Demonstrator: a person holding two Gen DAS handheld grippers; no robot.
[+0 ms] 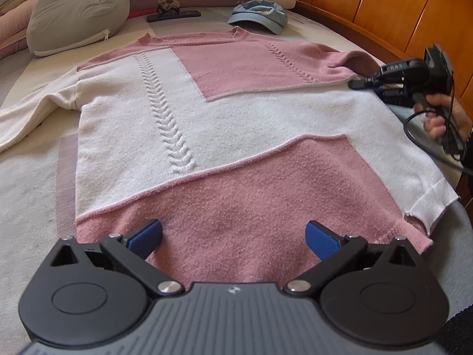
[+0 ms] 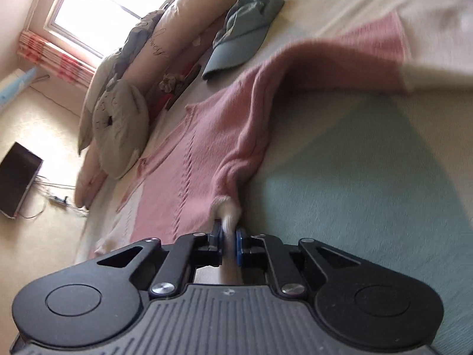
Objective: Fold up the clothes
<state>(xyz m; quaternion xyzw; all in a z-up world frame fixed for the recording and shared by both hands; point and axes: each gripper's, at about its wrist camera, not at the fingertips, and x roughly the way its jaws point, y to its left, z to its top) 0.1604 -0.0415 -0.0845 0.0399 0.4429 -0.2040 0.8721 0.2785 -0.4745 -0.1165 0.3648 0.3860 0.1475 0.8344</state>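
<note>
Sweater [image 1: 224, 136] lies spread flat on bed [image 1: 32, 195], body unfolded, while right gripper [image 2: 228, 244] pinches its pink sleeve's white cuff [image 2: 229, 210]; left gripper [image 1: 233, 238] hovers wide at hem. Folding largely remains.

The left black two-finger gripper [image 1: 233, 238] has blue ribbed pads [image 1: 320, 241]. Silver screws [image 1: 169, 286] flank its grey ribbed body [image 1: 233, 319]. A black cable [image 1: 425, 145] loops beside that body

Sweater [image 1: 224, 136]: pink and white knit, lying flat, front up, on my bed.
Right sleeve [image 2: 227, 177]: I am lifting its cuff.
</note>
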